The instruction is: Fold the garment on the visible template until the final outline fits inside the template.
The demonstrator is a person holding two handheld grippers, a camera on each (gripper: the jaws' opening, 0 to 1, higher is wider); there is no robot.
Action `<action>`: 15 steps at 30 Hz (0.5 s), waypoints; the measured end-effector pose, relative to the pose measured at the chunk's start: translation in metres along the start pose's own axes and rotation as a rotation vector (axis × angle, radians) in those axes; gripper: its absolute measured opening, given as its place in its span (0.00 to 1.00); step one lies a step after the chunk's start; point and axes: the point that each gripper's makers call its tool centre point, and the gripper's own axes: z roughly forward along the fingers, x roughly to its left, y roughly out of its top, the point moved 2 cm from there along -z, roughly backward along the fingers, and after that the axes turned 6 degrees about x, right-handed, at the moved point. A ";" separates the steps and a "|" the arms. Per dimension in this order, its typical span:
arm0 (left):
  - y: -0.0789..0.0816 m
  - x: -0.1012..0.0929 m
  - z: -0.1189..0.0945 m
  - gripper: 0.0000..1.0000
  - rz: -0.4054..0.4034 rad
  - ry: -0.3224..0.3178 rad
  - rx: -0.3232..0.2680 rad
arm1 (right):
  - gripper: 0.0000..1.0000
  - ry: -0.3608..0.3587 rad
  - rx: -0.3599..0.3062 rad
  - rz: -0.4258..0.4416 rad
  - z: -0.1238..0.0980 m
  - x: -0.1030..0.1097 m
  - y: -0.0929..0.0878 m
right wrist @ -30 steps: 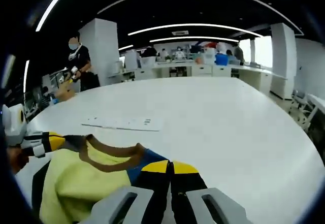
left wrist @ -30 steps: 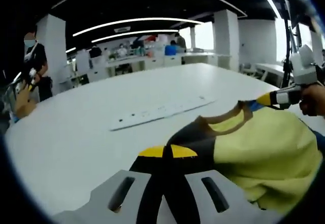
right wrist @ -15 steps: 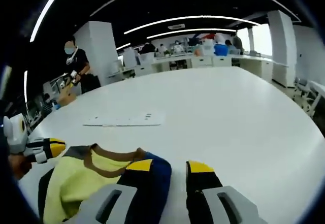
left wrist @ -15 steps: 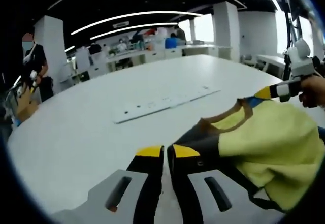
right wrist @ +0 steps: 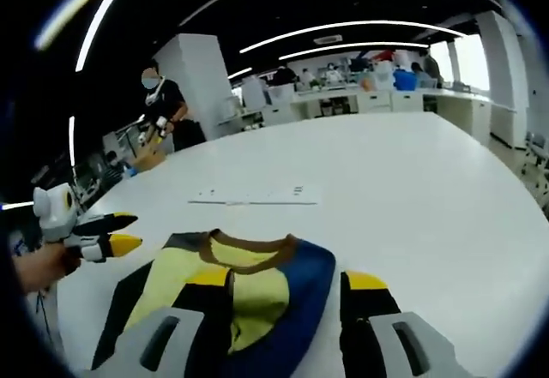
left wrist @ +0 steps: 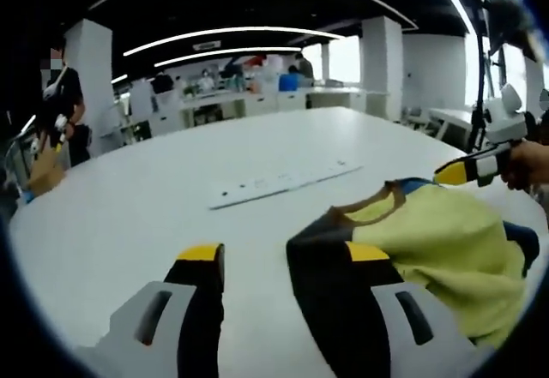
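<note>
Lying crumpled on the white desk point(left wrist: 129, 215), the garment point(left wrist: 446, 241) is a yellow top with black sleeves, a blue panel and a brown collar, bunched in a low heap. The left claw point(left wrist: 283, 262) is released, its yellow-tipped jaws spread wide; one jaw sits over the garment's black sleeve edge and the other over bare desk. In the right gripper view the right claw point(right wrist: 287, 288) is also released, jaws parted, with the blue side of the garment point(right wrist: 249, 292) lying between and beneath them. That same right claw appears in the left gripper view at the far side of the heap, held in a hand point(left wrist: 527, 165), its tips just past the collar. The left claw comes into the right gripper view too, just beside the garment's black sleeve and apart from it. Beyond the garment, toward the desk's far edge, a long flat white strip with small dark marks point(left wrist: 287, 185) lies well apart from the cloth. A person in dark clothes point(right wrist: 167, 112) stands past the desk's far corner beside a white pillar point(right wrist: 202, 82), with more desks and people behind.
</note>
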 end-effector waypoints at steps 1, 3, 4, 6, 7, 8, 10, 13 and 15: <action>-0.001 0.000 -0.003 0.57 0.003 -0.003 0.001 | 0.51 0.010 -0.003 -0.009 -0.005 0.003 -0.001; -0.002 -0.001 -0.010 0.62 0.005 -0.009 -0.007 | 0.56 0.038 0.012 -0.036 -0.014 0.004 -0.004; -0.003 -0.002 -0.016 0.64 0.005 -0.014 -0.012 | 0.58 0.051 0.012 -0.044 -0.018 0.007 -0.005; -0.007 -0.001 -0.022 0.69 0.010 -0.023 -0.017 | 0.63 0.077 0.004 -0.046 -0.027 0.012 -0.006; -0.009 -0.004 -0.026 0.70 0.014 -0.028 -0.018 | 0.66 0.099 0.009 -0.042 -0.032 0.017 -0.008; -0.011 -0.006 -0.030 0.72 0.020 -0.037 -0.015 | 0.68 0.112 0.010 -0.048 -0.036 0.020 -0.009; -0.018 -0.014 -0.041 0.75 0.040 -0.064 -0.006 | 0.73 0.126 0.022 -0.072 -0.045 0.024 -0.014; -0.025 -0.020 -0.055 0.78 0.057 -0.084 -0.001 | 0.77 0.152 0.033 -0.102 -0.059 0.032 -0.022; -0.029 -0.025 -0.066 0.80 0.051 -0.100 -0.002 | 0.79 0.165 0.038 -0.115 -0.068 0.035 -0.027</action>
